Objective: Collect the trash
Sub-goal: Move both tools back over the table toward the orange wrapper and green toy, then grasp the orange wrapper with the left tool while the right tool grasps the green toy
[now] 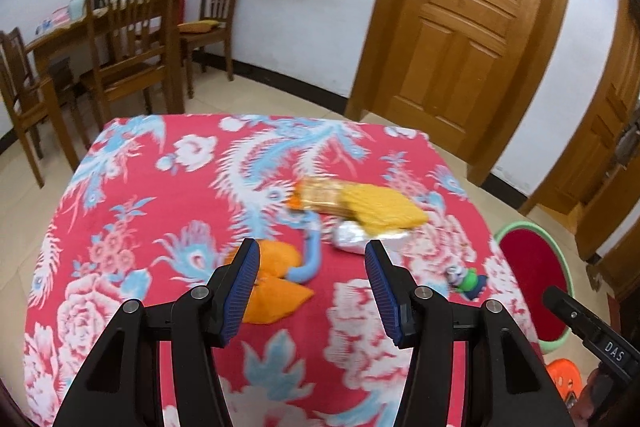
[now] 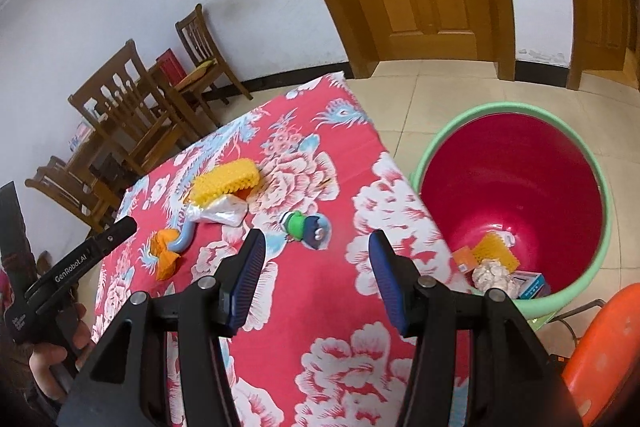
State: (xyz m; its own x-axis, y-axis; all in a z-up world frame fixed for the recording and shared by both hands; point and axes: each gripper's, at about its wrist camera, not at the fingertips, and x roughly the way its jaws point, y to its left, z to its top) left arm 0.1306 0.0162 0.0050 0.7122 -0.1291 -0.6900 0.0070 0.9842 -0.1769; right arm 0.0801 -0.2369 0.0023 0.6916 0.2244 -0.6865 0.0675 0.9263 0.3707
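**Both tongs held spread and empty over the table**

Both tongs are held with their jaws spread and nothing pinched between them. The left gripper (image 1: 312,291) is poised above the red flowered tablecloth (image 1: 132,187), with an orange wrapper (image 1: 276,279) seen just past its left finger and a silver foil packet (image 1: 352,237) just beyond its right one. Farther off, a yellow spiky pad (image 1: 380,205) is laid partly over a gold packet (image 1: 320,195). A small green and blue toy (image 1: 468,279) is found to the right. The right gripper (image 2: 316,279) is held near the table's right edge. On the floor to the right a red bin with a green rim (image 2: 516,187) is set, with some trash (image 2: 494,263) already lying inside.
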